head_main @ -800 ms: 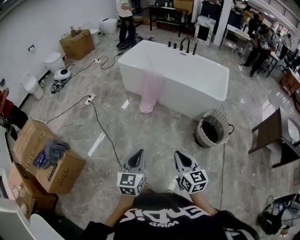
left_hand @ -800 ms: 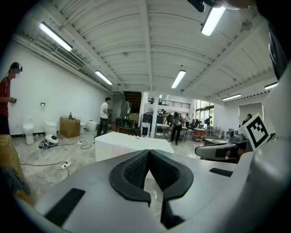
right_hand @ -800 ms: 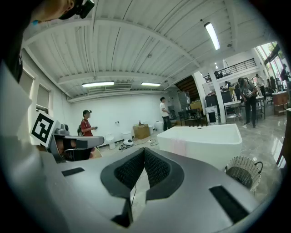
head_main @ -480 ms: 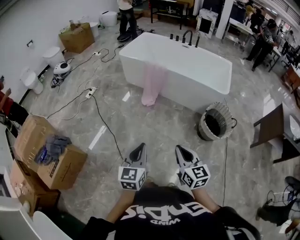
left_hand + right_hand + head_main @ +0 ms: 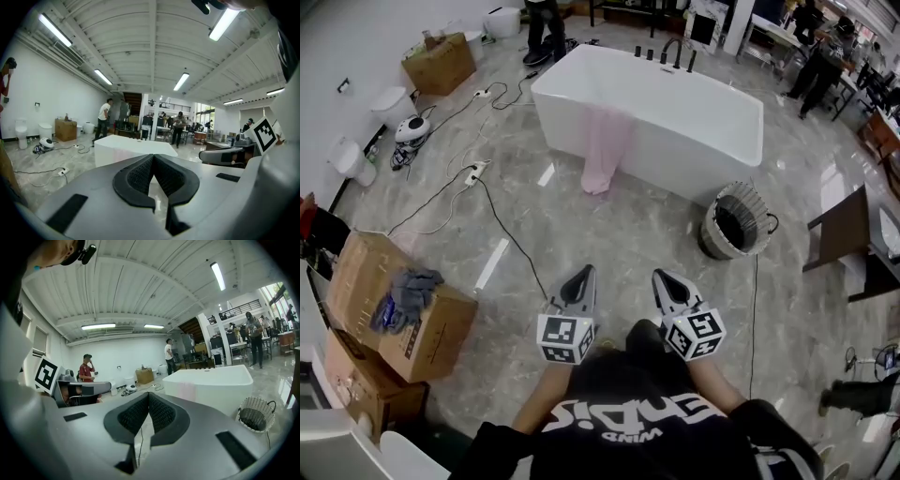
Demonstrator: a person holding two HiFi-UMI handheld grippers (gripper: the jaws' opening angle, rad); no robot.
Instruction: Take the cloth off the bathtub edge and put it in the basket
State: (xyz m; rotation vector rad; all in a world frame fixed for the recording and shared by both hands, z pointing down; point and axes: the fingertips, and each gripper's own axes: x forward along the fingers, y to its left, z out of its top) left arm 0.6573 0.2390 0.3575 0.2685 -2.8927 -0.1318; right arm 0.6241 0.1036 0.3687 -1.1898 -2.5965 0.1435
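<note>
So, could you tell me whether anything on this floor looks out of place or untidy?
The pink cloth hangs over the bathtub edge, its end on the floor. A corded power strip lies loose on the open floor, and a grey rag lies crumpled on a cardboard box. The basket stands upright.

Polished stone, glossy tub, soft cloth
The floor (image 5: 619, 234) is shiny grey marble-look tile that catches the lights. The bathtub (image 5: 694, 159) is smooth, glossy white. The cloth (image 5: 605, 150) on its edge is thin, limp pink fabric. The basket (image 5: 754, 201) is a ribbed grey weave, and the cardboard box (image 5: 431, 328) is matt brown.
</note>
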